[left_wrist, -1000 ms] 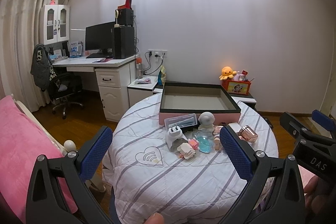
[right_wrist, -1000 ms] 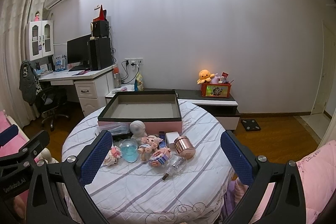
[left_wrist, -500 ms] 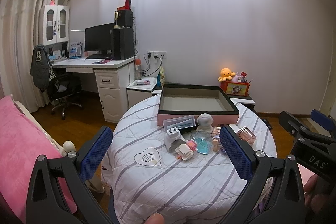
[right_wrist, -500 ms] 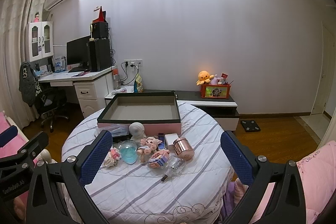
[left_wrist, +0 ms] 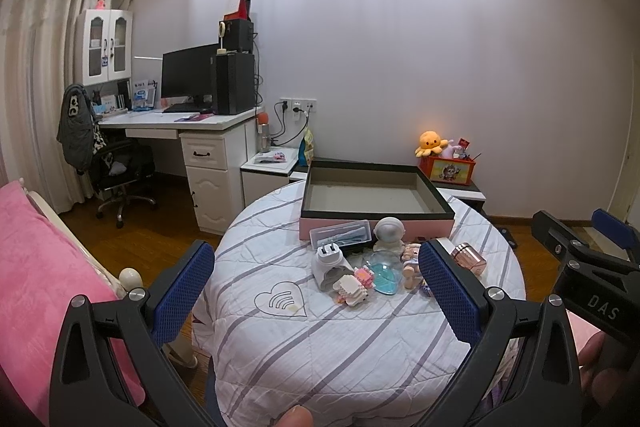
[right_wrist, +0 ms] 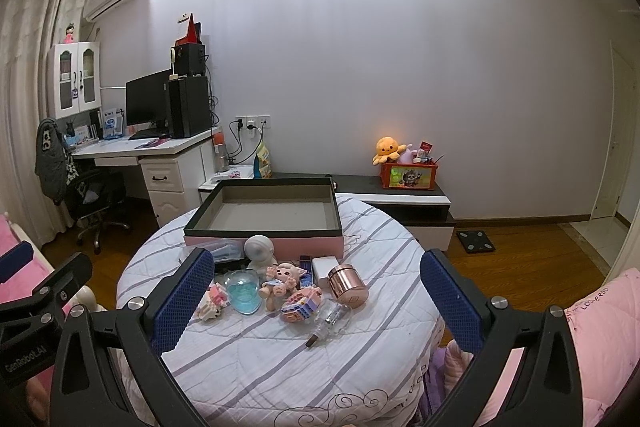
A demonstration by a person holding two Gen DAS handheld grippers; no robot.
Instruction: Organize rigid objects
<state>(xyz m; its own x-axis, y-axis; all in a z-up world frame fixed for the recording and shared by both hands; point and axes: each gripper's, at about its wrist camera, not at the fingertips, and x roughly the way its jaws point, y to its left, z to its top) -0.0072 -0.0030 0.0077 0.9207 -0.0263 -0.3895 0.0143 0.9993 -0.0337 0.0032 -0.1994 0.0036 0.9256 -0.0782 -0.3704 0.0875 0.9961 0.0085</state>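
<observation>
**Approach stage: both claws waiting short of the pile**

I am looking at the round bench (right_wrist: 280,359) under its striped cover, and it is filling the middle of both wrist views. At its far side the shallow pink-sided box (right_wrist: 264,241) is sitting with nothing inside that I can see; I am taking that as the place the loose things should go. Just in front of the box, and partly touching its wall, the clutter is lying in one tight cluster.

I am holding the left claw (left_wrist: 314,297) above the near part of the bench with its fingers spread wide and nothing between them. The right claw (right_wrist: 316,297) is hanging the same way, fingers wide apart and gripping nothing. Both are well short of the pile, so I am judging that no sorting has started and the first pick is the step in hand.

Going down in size: the white astronaut figure (right_wrist: 259,250) is standing against the box wall, the rose-gold canister (right_wrist: 347,285) is lying on its side at the right, the white plug adapter (left_wrist: 329,259) is sitting at the left, and the small glass bottle (right_wrist: 330,319) is lying nearest to me.

For the next move I am favouring the canister with the right claw, since it is lying at the open edge of the cluster. It is round and may roll, so the fingers need to be closing across its body.
</observation>
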